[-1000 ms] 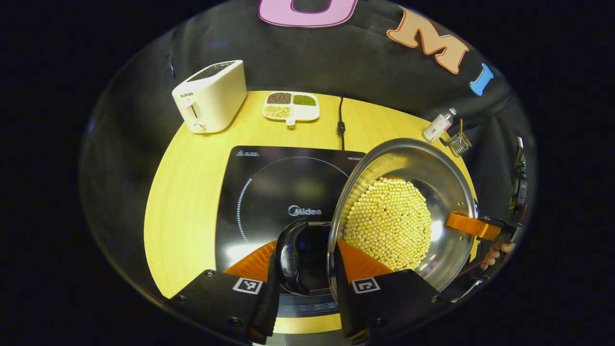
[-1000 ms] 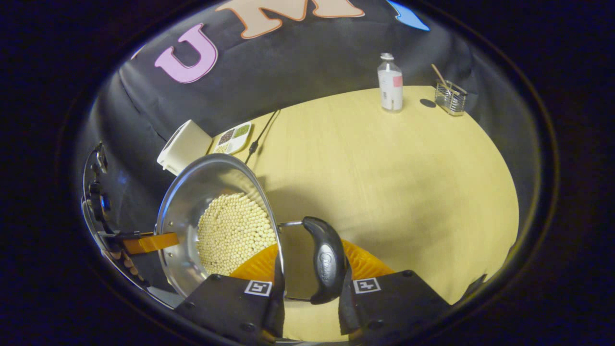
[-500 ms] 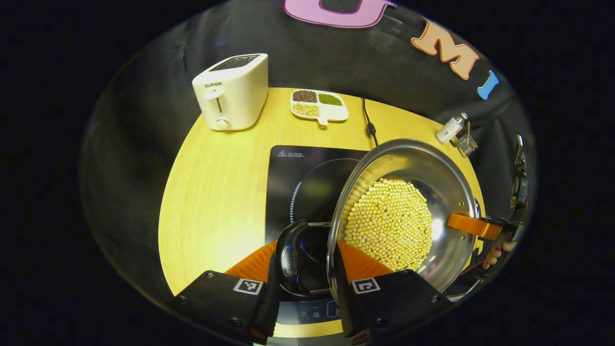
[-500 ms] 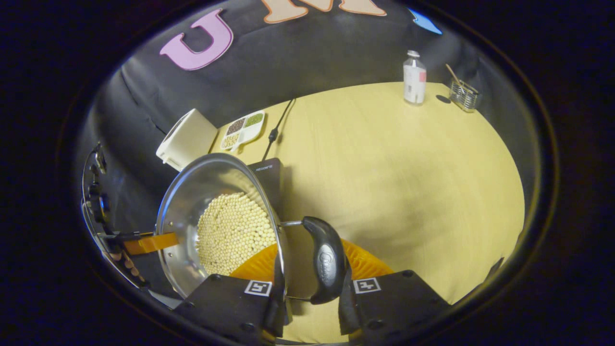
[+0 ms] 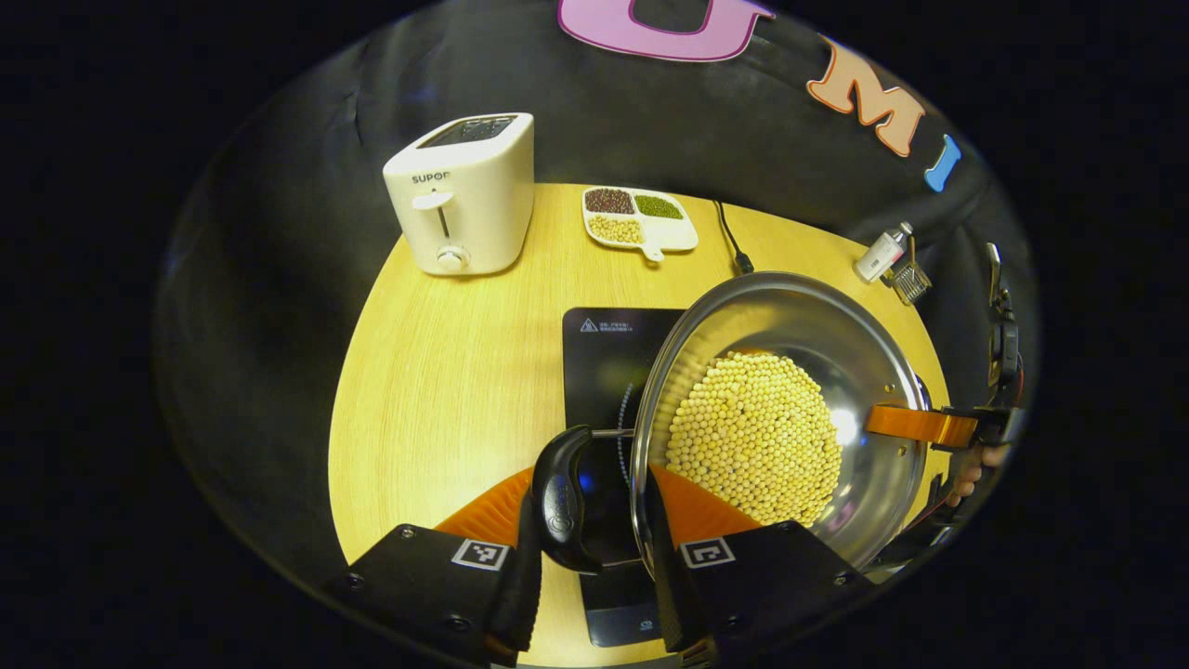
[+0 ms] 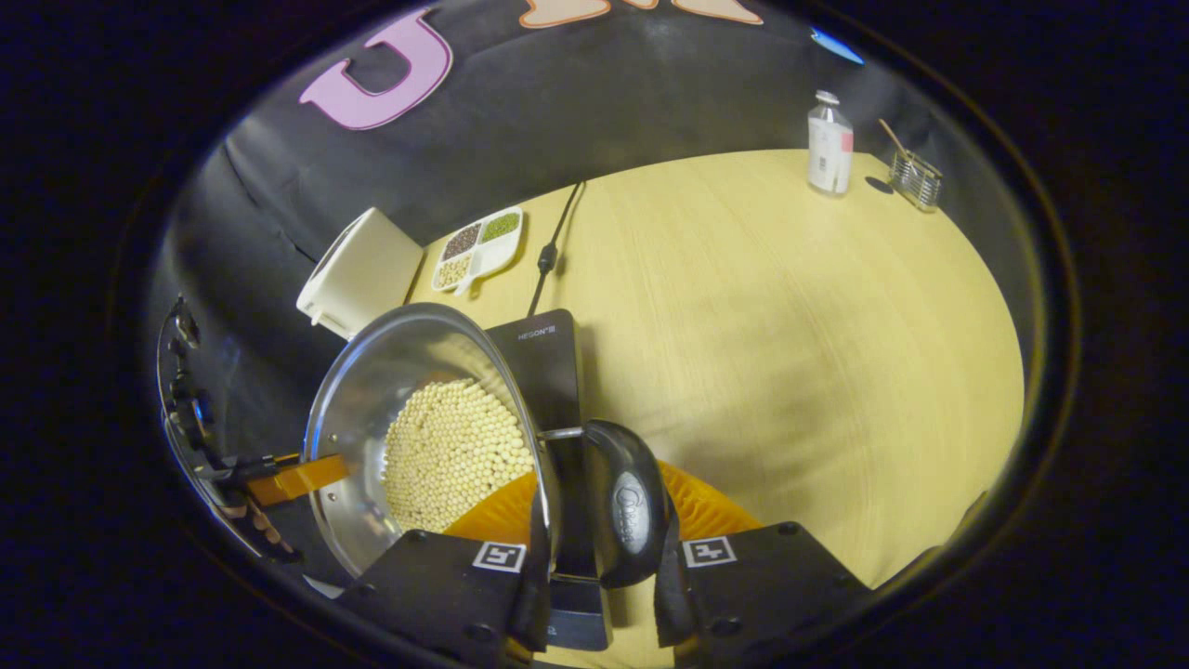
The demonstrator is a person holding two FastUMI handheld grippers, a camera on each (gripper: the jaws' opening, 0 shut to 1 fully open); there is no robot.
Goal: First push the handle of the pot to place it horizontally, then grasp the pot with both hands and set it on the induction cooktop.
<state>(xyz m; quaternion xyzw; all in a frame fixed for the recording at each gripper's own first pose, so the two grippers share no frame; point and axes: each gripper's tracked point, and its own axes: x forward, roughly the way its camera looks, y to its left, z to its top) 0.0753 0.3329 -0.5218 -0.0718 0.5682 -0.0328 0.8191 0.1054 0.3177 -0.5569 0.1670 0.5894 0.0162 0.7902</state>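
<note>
A steel pot (image 5: 808, 325) holding soybeans (image 5: 752, 437) hangs between both grippers over the black induction cooktop (image 5: 599, 358). In the left gripper view, my left gripper (image 5: 592, 492) is shut on the pot's black side handle (image 5: 562, 502) and rim. The other gripper's orange finger (image 5: 915, 425) sits at the far rim, with a hand behind it. In the right gripper view, my right gripper (image 6: 599, 506) is shut on the opposite black handle (image 6: 629, 506). There the pot (image 6: 372, 390) lies left of the cooktop (image 6: 548, 362). Whether the pot touches the cooktop is hidden.
On the wooden table (image 5: 446, 372), a white toaster (image 5: 464, 195) and a divided dish of beans (image 5: 639, 218) stand at the back. The cooktop's cord (image 5: 729, 237) runs toward the wall. A small bottle (image 6: 829, 144) and a wire holder (image 6: 915, 177) stand far right.
Both grippers have carried the pot leftward over the cooktop. The cooktop has come out from behind the pot in the right gripper view. Both grips are unchanged.
</note>
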